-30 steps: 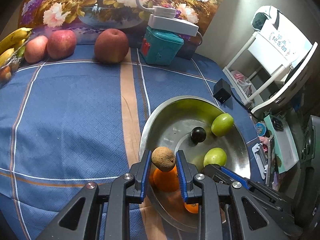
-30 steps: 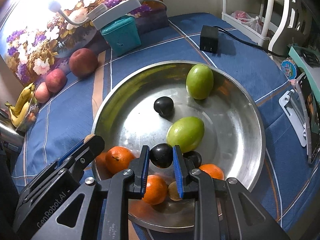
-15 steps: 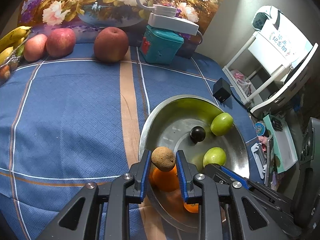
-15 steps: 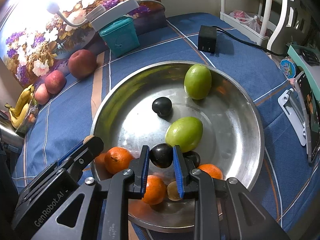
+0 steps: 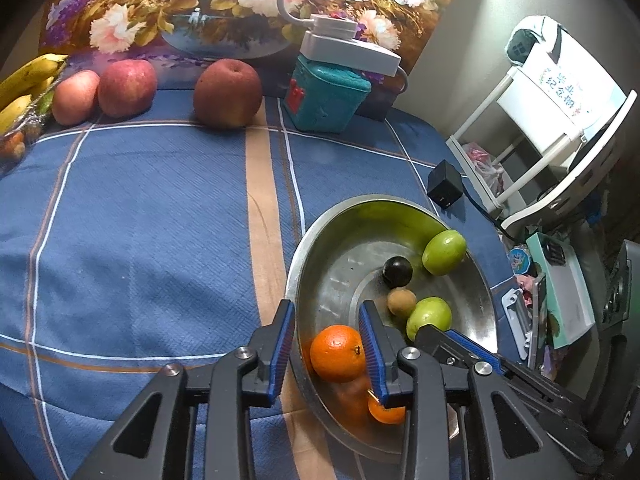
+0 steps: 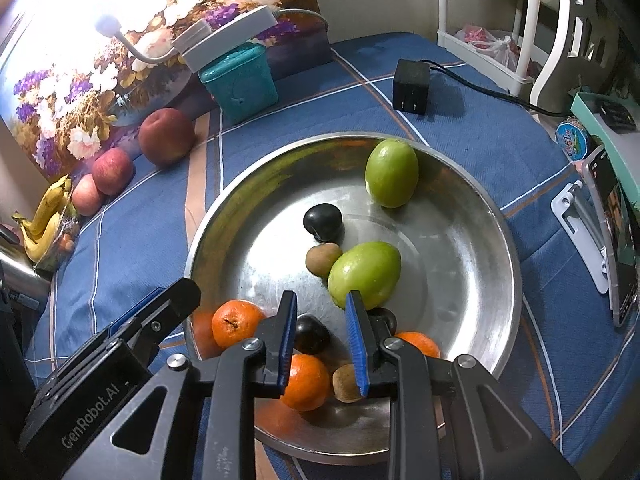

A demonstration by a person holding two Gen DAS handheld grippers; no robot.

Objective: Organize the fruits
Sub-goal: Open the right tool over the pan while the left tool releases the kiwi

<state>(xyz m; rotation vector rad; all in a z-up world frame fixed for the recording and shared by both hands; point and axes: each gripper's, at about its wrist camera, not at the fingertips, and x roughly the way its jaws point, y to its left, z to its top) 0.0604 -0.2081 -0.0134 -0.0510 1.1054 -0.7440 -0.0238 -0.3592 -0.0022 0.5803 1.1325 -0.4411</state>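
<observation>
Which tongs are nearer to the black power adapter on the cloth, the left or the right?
Hard to tell. The black power adapter lies beyond the bowl's far rim. Both the left tongs and the right tongs hang open over the near rim, similarly far away.

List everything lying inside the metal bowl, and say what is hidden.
In the metal bowl: two green fruits, three dark plums, two brown kiwis, three oranges. The right gripper's fingers cover parts of several.
</observation>
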